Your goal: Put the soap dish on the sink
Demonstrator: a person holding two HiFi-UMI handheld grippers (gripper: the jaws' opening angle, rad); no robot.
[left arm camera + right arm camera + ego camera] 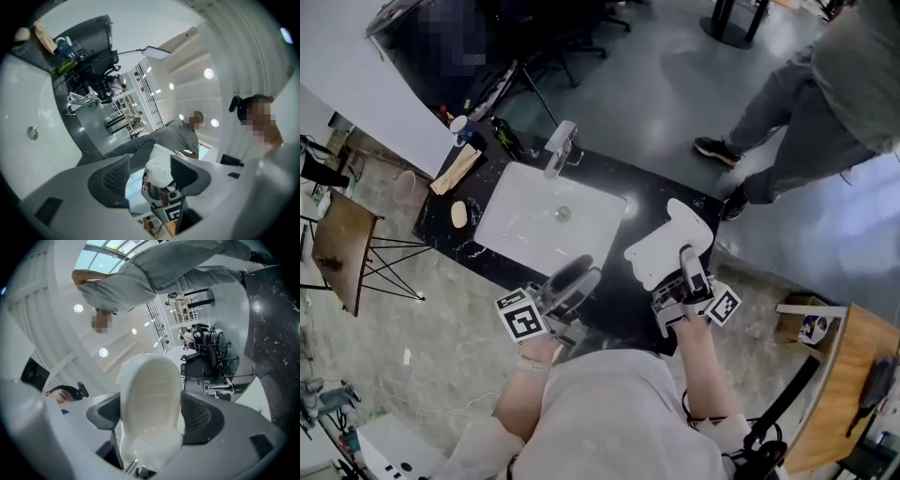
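Above black counter (649, 190), right claw (152, 416) clamps soap dish (666, 246); left claw (150, 178) gapes empty.

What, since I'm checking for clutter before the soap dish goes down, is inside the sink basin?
Only the round drain shows inside the white sink basin. The left gripper covers part of its near rim, so that part is unseen.

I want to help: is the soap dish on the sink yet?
Not yet. Fingers of the right gripper clamp the soap dish midair.
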